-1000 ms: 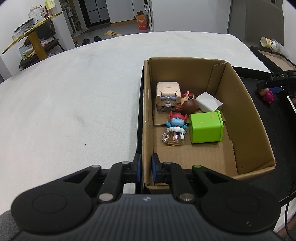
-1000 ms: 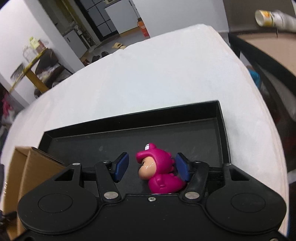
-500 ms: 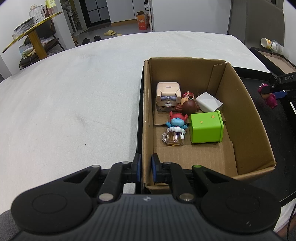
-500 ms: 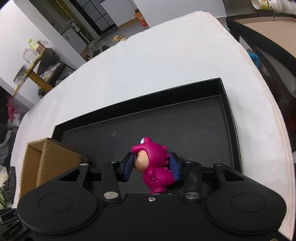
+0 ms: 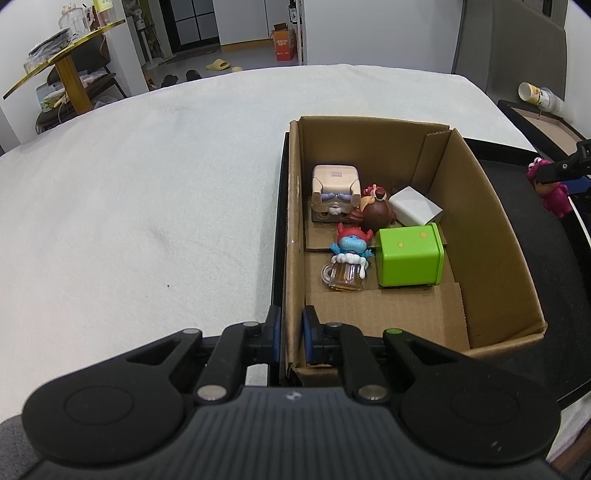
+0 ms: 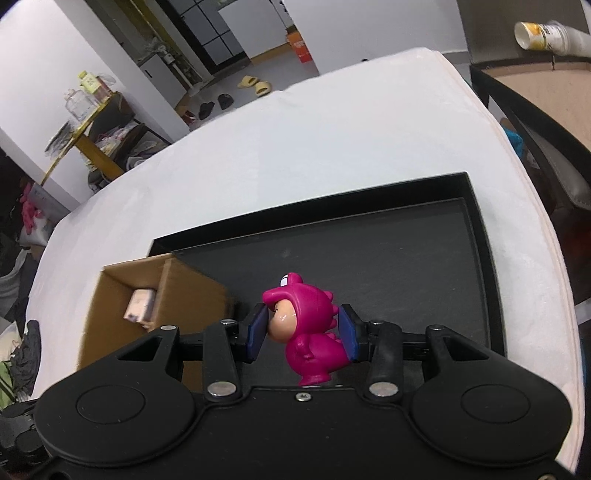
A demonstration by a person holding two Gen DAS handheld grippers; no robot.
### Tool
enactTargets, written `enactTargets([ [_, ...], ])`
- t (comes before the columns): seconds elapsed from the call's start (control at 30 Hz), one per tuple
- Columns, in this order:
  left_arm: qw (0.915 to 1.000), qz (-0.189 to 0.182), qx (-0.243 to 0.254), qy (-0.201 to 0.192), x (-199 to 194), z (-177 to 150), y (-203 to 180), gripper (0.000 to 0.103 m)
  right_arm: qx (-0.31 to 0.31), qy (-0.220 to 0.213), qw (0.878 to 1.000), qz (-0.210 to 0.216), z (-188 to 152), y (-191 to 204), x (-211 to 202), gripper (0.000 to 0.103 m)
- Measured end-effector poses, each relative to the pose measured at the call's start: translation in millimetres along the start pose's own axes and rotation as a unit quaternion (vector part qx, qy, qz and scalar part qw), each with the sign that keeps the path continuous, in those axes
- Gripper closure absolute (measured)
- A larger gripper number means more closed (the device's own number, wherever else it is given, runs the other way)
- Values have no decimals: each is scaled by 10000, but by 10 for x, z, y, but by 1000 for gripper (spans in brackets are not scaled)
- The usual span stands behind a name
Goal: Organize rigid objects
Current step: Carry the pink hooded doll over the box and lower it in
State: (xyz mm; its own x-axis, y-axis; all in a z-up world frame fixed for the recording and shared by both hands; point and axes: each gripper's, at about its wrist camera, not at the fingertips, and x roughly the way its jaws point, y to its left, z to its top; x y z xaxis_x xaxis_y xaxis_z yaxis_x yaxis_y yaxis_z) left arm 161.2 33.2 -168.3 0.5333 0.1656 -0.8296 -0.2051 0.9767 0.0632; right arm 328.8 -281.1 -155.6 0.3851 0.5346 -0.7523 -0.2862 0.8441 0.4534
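My right gripper (image 6: pixel 303 332) is shut on a magenta dinosaur-suit figurine (image 6: pixel 310 332) and holds it above the black tray (image 6: pixel 480 258); the figurine also shows at the right edge of the left wrist view (image 5: pixel 552 192). My left gripper (image 5: pixel 291 332) is shut on the near left wall of the cardboard box (image 5: pixel 291 221). The box (image 6: pixel 122 295) stands in the tray's left part. Inside it are a green cube (image 5: pixel 408 256), a blue figure with a beer mug (image 5: pixel 349 258), a beige block-head figure (image 5: pixel 335 192), a brown figure (image 5: pixel 376 214) and a white box (image 5: pixel 415 205).
The tray (image 5: pixel 535 258) lies on a white cloth-covered table (image 5: pixel 147 203). A paper cup stack (image 6: pixel 546 33) lies on a side stand at the far right. A shelf with clutter (image 5: pixel 62 74) stands beyond the table's far left.
The right gripper closed on the magenta figurine, lifted it off the tray and carried it left toward the box. The left gripper stayed clamped on the box wall.
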Motion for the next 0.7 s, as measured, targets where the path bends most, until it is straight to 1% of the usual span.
enactTargets([
  [0.4, 9998, -171, -87, -74, -26, -14, 57, 92, -368, -121, 9991, 147, -21, 584, -171, 62],
  [0.7, 9992, -323, -168, -141, -59, -26, 102, 92, -675, -176, 9973, 228, 56, 999, -161, 62],
])
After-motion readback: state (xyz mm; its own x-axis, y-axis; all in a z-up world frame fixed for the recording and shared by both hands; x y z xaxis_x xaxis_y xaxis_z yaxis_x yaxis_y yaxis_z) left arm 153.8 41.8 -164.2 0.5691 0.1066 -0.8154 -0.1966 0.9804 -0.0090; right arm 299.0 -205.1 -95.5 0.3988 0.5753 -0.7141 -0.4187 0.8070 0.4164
